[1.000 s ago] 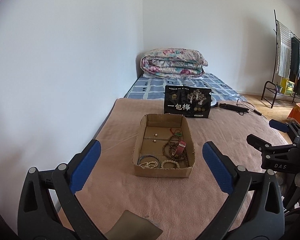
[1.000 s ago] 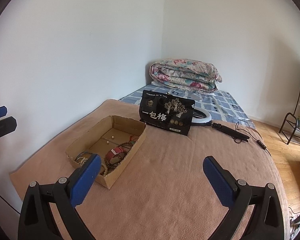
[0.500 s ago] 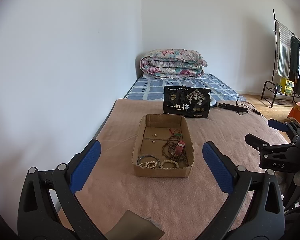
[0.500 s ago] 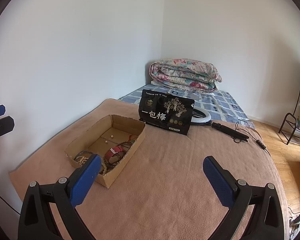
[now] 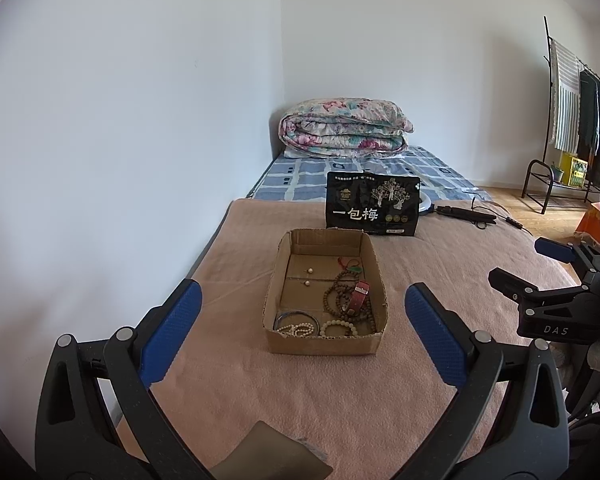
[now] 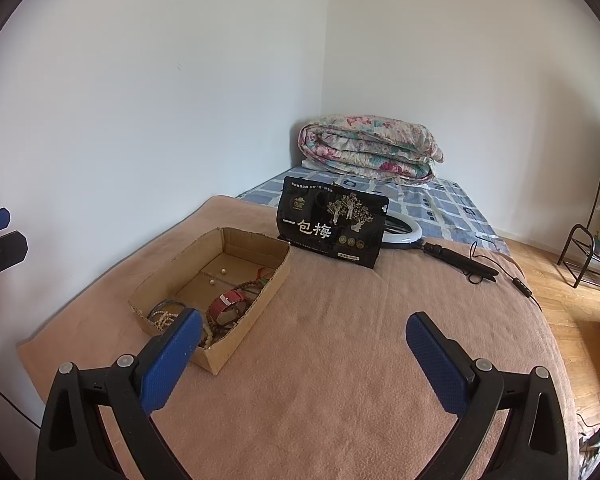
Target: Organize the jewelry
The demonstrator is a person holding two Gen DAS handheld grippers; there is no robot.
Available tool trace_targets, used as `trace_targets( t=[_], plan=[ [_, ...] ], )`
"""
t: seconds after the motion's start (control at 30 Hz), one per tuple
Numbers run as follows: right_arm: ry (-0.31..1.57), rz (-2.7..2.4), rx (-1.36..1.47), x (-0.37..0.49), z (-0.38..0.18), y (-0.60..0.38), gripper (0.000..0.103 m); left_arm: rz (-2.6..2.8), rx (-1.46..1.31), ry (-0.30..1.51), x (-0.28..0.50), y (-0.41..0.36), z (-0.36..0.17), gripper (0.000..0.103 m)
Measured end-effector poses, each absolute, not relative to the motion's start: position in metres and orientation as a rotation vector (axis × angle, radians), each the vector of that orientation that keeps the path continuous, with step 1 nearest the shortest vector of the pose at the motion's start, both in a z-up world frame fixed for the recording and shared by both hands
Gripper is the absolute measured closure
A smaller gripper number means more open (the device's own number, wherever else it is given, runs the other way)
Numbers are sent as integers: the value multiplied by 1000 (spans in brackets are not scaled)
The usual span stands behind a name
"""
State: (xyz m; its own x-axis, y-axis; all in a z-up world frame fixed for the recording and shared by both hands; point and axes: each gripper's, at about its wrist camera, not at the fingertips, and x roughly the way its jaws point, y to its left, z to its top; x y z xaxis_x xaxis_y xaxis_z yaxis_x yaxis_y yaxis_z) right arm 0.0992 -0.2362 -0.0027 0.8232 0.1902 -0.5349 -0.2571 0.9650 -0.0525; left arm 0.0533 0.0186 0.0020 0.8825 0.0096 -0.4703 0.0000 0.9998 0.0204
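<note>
A shallow cardboard box [image 5: 324,344] sits on a pink blanket [image 5: 300,392]; it also shows in the right wrist view [image 6: 244,340]. Inside lie brown bead strings [image 5: 336,300], a red strap watch [image 5: 358,300], white pearl bracelets [image 5: 300,328], a dark bangle and two small pearl pieces [image 5: 309,276]. My left gripper [image 5: 302,336] is open and empty, just short of the box's near wall. My right gripper [image 6: 304,354] is open and empty, to the right of the box, and shows at the right in the left wrist view [image 5: 540,276].
A black snack pouch [image 5: 373,210] stands behind the box. A ring light [image 6: 404,232] with a black handle and cable lies behind it. A folded floral quilt [image 5: 344,128] lies on the checked mattress. A white wall runs along the left. A clothes rack [image 5: 572,120] stands far right.
Both grippers have drifted only slightly; the box sits a little higher in the right wrist view. Nothing was taken hold of or let go.
</note>
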Motion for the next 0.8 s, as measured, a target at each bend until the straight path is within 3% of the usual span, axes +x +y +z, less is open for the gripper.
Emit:
trace_targets(
  t=[0.8],
  plan=[
    [562,242,-127,99,-10,-237,0,6,24,483,51,19,3,0]
  ],
)
